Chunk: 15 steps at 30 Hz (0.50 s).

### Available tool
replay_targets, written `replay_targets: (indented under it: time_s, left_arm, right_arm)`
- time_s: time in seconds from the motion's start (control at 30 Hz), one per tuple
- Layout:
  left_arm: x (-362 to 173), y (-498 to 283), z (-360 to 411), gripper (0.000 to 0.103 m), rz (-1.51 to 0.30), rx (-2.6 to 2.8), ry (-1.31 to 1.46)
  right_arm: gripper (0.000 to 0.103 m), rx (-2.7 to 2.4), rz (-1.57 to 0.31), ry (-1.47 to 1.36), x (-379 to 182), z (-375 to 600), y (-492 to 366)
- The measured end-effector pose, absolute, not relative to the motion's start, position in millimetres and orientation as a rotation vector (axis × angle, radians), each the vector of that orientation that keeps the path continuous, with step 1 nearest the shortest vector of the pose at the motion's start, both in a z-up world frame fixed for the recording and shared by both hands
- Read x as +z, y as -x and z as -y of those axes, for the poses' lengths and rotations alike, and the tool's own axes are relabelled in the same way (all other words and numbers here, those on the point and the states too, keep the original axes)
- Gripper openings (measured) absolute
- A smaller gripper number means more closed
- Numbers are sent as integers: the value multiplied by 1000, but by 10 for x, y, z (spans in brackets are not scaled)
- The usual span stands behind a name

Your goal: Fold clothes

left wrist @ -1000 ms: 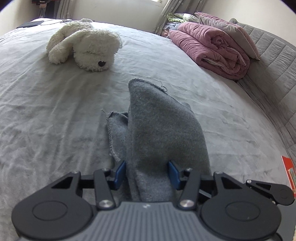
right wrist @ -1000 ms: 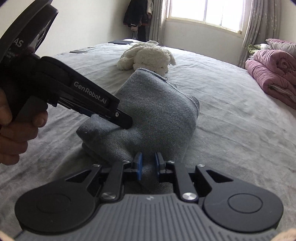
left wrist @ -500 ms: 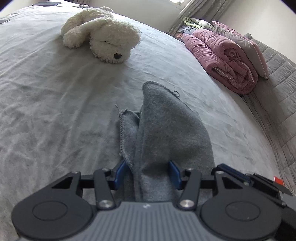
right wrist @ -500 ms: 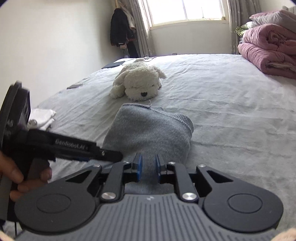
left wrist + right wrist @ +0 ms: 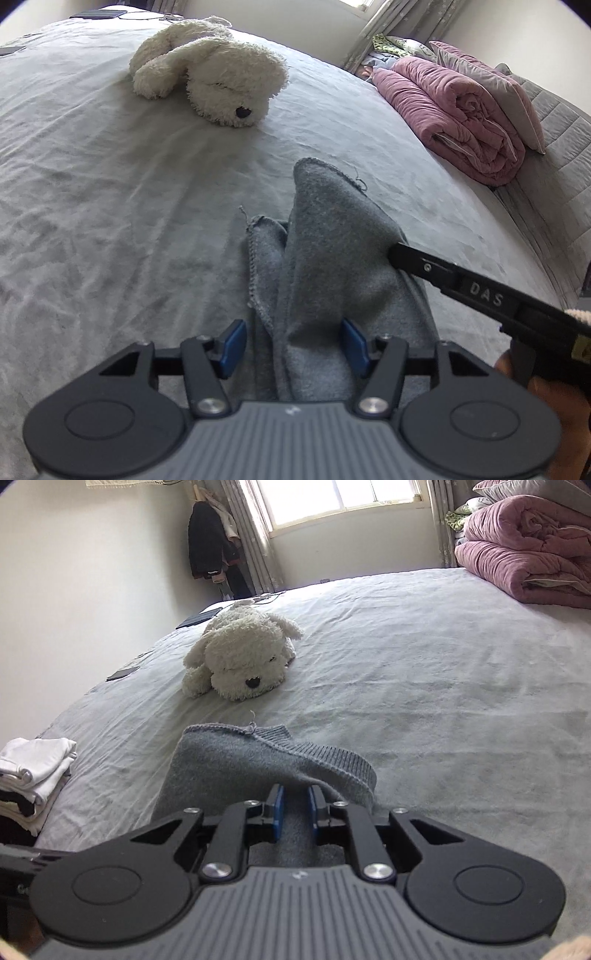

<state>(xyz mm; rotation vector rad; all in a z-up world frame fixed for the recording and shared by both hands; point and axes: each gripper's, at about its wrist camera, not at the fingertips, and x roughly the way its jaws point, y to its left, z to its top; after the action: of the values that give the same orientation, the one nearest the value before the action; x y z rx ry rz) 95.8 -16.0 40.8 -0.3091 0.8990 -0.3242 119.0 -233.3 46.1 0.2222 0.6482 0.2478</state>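
Lying folded on the grey bed (image 5: 110,192), the grey sweater (image 5: 332,258) runs forward from between the left tongs (image 5: 293,343), whose jaws are opening, the left pad clear of the cloth and the right pad at its edge. The right tongs (image 5: 294,808) are closing, clamped on a ridge of the sweater just behind its ribbed hem. Farther off lie a white plush dog (image 5: 240,657) and, well apart, a rolled pink quilt (image 5: 454,114).

Before me the grey bed (image 5: 461,686) carries the grey sweater (image 5: 236,764), a white plush dog (image 5: 243,657), a pink quilt (image 5: 524,565) and folded white clothes (image 5: 33,771).
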Motion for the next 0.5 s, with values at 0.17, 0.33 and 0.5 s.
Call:
replay_targets:
  time_s: [0.17, 0.33, 0.5]
  left_arm:
    - [393, -981, 140, 60, -904, -330, 317]
    - [472, -1033, 4, 60, -908, -337, 374]
    - [486, -1115, -76, 58, -890, -309, 421]
  right_arm:
    - [14, 190, -671, -215, 391, 2352, -1346]
    - [26, 197, -633, -238, 557, 2396, -1151]
    - [26, 293, -609, -194, 691, 2266, -840]
